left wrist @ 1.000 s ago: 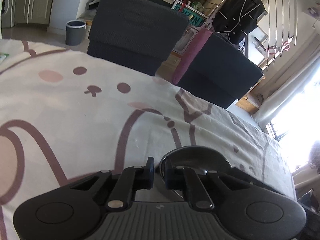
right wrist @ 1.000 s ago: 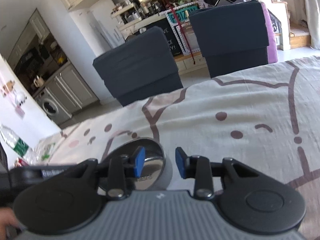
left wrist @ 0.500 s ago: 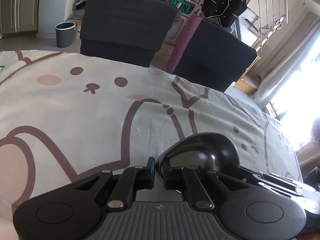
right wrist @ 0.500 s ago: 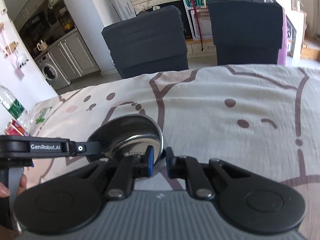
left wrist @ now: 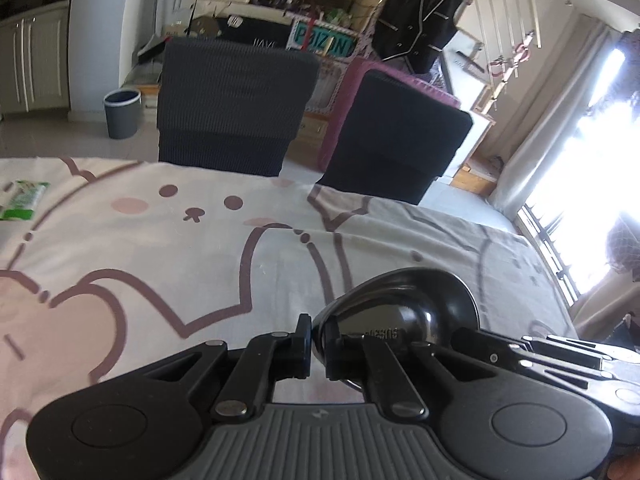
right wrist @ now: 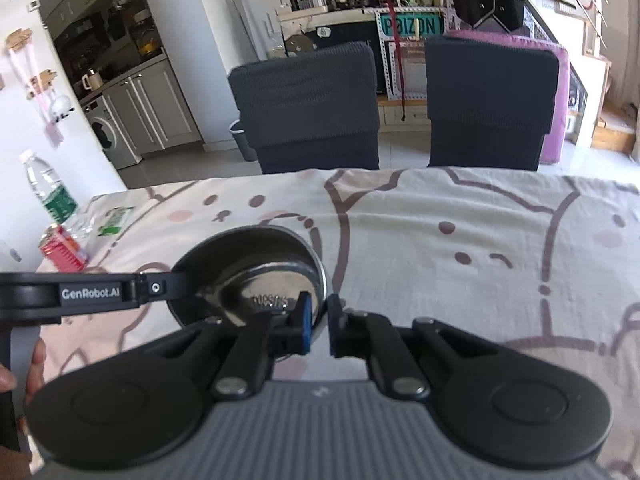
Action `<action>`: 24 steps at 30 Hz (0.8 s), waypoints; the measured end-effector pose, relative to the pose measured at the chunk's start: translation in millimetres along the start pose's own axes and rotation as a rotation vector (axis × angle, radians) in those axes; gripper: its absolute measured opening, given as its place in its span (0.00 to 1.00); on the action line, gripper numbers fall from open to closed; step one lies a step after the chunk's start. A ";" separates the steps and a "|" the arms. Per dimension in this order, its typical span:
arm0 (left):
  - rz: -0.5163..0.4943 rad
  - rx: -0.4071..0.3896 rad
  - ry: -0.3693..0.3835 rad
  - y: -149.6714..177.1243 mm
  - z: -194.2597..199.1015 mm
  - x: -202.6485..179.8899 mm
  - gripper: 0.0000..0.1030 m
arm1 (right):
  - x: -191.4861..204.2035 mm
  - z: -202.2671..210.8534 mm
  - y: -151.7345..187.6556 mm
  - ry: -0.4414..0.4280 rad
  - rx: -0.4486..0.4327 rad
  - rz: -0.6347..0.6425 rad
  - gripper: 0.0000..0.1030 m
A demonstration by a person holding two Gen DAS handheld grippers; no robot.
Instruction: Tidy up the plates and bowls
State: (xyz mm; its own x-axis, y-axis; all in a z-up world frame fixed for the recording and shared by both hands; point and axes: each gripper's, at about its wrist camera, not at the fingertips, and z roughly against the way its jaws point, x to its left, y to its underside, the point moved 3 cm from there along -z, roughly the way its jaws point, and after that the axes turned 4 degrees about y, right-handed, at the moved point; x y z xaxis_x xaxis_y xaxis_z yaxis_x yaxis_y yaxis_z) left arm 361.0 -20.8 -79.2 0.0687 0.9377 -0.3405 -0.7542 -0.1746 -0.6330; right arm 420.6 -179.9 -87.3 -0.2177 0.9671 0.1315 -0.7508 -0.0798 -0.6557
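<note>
A shiny steel bowl [left wrist: 404,308] is held between both grippers above the cartoon-print tablecloth [left wrist: 160,264]. My left gripper [left wrist: 318,340] is shut on its left rim. In the right wrist view the same bowl [right wrist: 256,272] shows its inside, and my right gripper [right wrist: 318,322] is shut on its right rim. The left gripper's arm [right wrist: 88,292] reaches in from the left of that view. No plates are in view.
Two dark chairs [right wrist: 308,104] [right wrist: 488,100] stand at the table's far edge. A water bottle [right wrist: 50,192], a red can [right wrist: 62,248] and a green packet [right wrist: 116,220] sit at the table's left end. A bin [left wrist: 122,114] is on the floor.
My right gripper closed on the bowl's rim. Both grippers then lifted the bowl up off the tablecloth.
</note>
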 end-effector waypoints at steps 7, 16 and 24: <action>-0.048 -0.039 0.014 20.2 63.0 -31.5 0.07 | 12.3 65.7 21.4 -0.013 -0.023 0.011 0.10; -0.022 -0.065 0.071 69.9 107.7 -57.4 0.06 | 5.5 134.2 57.3 -0.005 -0.087 -0.038 0.09; -0.014 -0.015 0.116 109.6 92.8 -71.3 0.06 | -7.2 148.5 102.7 0.062 -0.079 -0.096 0.09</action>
State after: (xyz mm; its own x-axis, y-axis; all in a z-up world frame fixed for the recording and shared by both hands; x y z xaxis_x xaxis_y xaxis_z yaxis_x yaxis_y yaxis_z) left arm 212.9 -79.0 -59.8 0.1555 0.8991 -0.4091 -0.7426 -0.1667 -0.6486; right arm 252.5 -230.9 -45.2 -0.1065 0.9826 0.1522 -0.7140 0.0309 -0.6995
